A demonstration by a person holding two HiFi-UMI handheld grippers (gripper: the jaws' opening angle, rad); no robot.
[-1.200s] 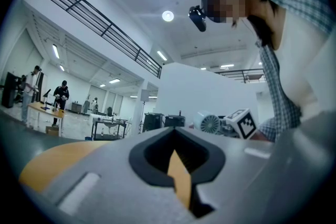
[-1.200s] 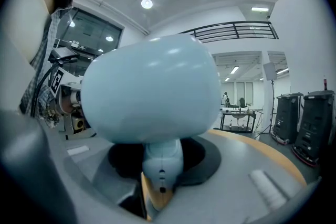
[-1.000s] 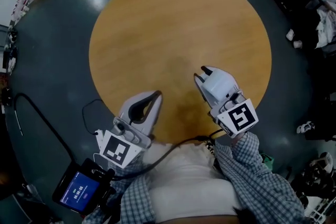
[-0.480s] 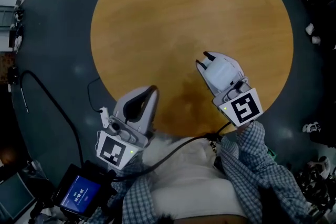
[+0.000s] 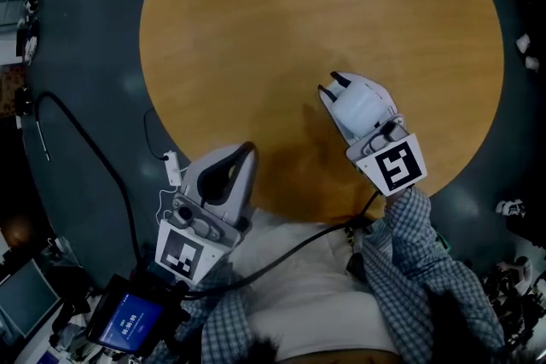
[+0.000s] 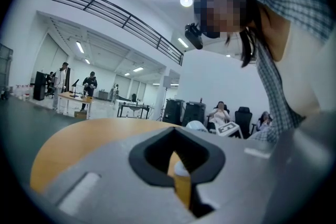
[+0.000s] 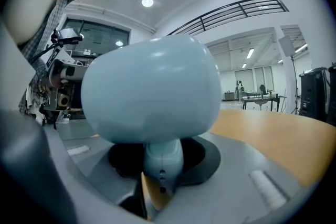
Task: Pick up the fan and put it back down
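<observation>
A small pale blue fan (image 7: 152, 92) with a round head and short stem sits between the jaws of my right gripper (image 7: 157, 189), which is shut on its stem. In the head view the fan's head (image 5: 363, 105) covers most of the right gripper (image 5: 334, 85), held over the near right part of the round wooden table (image 5: 299, 13). My left gripper (image 5: 243, 151) hovers at the table's near edge, jaws closed together with nothing between them. In the left gripper view its jaws (image 6: 181, 186) meet around an empty dark opening.
A black cable (image 5: 85, 166) loops across the dark floor at left, and another runs from the person's waist. A device with a blue screen (image 5: 128, 320) hangs at lower left. People sit at desks (image 6: 226, 113) far behind the table.
Both grippers have sunk toward the table, the right one still holding the fan. The head view has shifted, so the table looks larger and higher in the frame.
</observation>
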